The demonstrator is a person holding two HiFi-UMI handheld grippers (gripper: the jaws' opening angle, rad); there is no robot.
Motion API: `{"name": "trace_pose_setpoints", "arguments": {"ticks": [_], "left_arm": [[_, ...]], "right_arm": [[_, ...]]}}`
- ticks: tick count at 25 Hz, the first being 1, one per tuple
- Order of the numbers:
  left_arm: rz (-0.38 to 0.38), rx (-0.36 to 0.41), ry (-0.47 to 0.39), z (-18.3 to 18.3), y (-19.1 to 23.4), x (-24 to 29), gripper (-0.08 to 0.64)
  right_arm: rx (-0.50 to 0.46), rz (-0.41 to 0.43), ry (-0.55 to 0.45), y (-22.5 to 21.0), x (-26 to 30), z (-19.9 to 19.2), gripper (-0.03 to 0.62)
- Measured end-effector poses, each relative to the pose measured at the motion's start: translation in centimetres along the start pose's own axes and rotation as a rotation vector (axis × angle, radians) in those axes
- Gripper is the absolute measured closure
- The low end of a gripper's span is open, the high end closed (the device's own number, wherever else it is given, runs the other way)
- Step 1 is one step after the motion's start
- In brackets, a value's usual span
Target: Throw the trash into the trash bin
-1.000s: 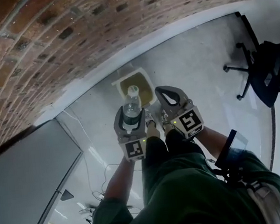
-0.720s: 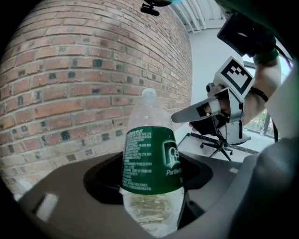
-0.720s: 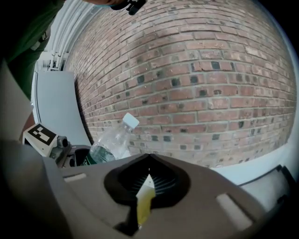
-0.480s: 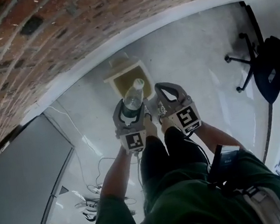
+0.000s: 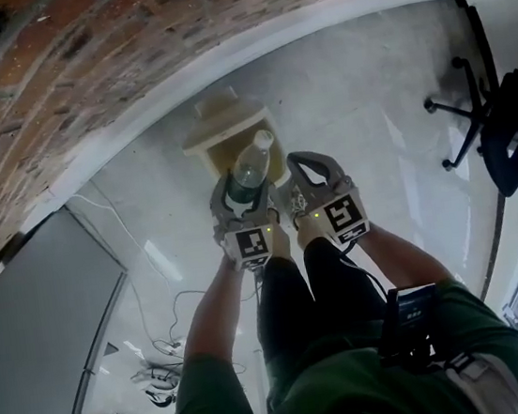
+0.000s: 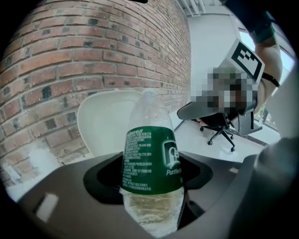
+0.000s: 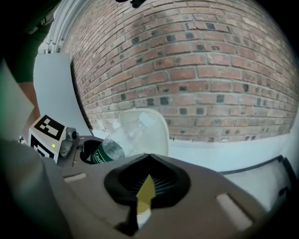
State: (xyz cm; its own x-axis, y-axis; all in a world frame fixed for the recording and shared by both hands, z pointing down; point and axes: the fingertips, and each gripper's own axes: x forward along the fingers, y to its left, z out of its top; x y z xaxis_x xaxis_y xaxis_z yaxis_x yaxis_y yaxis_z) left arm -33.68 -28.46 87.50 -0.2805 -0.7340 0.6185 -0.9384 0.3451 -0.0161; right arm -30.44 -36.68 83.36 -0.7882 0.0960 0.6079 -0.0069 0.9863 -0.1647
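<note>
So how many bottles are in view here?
1: a green-labelled plastic bottle clamped in the left gripper, at the open trash bin by the brick wall. Others may lie hidden inside the bin.

green label (image 6: 149, 161) on the bottle (image 6: 152, 205) reads "purified".

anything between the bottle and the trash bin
Nothing. In the head view the bottle overlaps the open mouth of the trash bin, with no object between; the left gripper view shows only the bin's raised lid behind it.
</note>
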Motion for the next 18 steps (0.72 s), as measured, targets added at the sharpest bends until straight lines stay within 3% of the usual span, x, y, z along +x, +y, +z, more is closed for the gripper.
{"name": "trace_pose_setpoints", "arguments": {"ticks": [9,18], "left_arm": [[0.012,0.038,0.010,-4.8,-0.2,3.9,0.227],[0.059,0.053,0.013,-6.2,0.4,7.1,0.225]], "right_arm": [[0.001,-0.013,0.023,-1.2,2.5,-4.8,0.589],[-0.007,-0.014,0.023,-1.8,3.5,-6.8,0.589]]}}
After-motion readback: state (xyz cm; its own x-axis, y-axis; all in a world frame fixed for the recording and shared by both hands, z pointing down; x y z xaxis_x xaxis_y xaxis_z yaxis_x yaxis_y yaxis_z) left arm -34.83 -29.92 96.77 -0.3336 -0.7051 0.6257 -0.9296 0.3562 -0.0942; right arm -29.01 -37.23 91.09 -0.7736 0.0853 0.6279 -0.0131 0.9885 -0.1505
